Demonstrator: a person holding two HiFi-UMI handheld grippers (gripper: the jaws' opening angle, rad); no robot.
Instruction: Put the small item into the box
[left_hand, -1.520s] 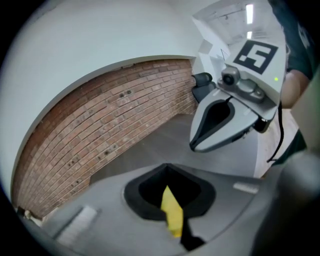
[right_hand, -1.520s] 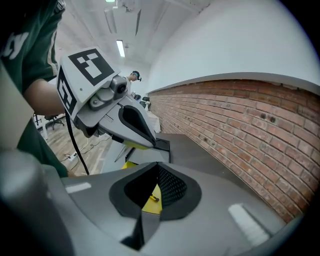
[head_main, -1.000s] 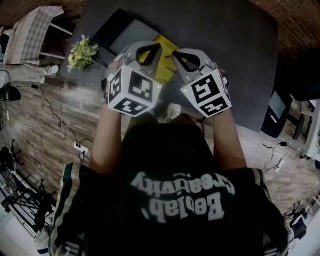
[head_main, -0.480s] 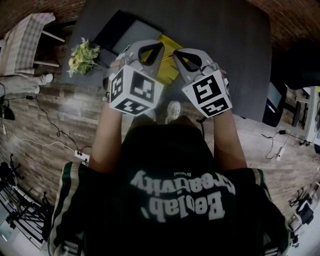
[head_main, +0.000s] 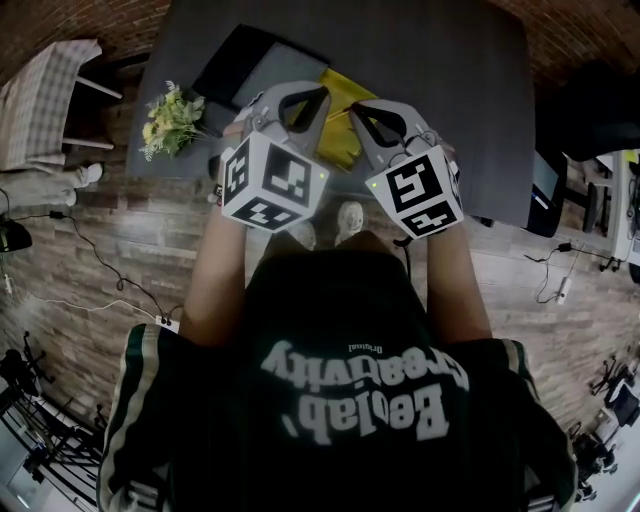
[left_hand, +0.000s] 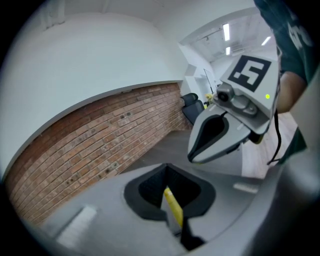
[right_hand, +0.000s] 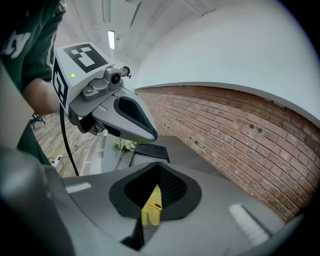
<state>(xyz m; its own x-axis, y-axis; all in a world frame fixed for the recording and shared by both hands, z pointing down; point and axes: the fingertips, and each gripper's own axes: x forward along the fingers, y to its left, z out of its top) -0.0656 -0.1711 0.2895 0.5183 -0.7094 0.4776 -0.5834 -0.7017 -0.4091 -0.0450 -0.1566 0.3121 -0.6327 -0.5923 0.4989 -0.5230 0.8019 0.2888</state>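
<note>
My left tongs and right tongs sit side by side in front of my chest, noses tilted down toward the table and angled slightly toward each other. Each is a smooth grey plastic shell that narrows to a rounded point around a dark triangular opening. At the back of each is a white marker cube printed with black squares.

In each gripper view the jaws are pressed together and pinch nothing. Only a thin slit remains between them, and a sliver of yellow shows through it.

My bare forearms run almost parallel from the short sleeves of my dark shirt up to the cubes, elbows tucked in at my sides.

The yellow item is flat with straight edges. It lies on the table just beyond and between the two noses, and neither nose touches it.

The table is a matte dark grey slab with rounded corners. On its far left part lies a shallow black box, rectangular with a low raised rim. A flat grey panel lies against it on the side nearer the yellow item.

A loose bunch of pale yellow-green flowers lies at the table's left edge.

A rough red brick wall runs behind the table, and the floor below is wood-grain planks.
</note>
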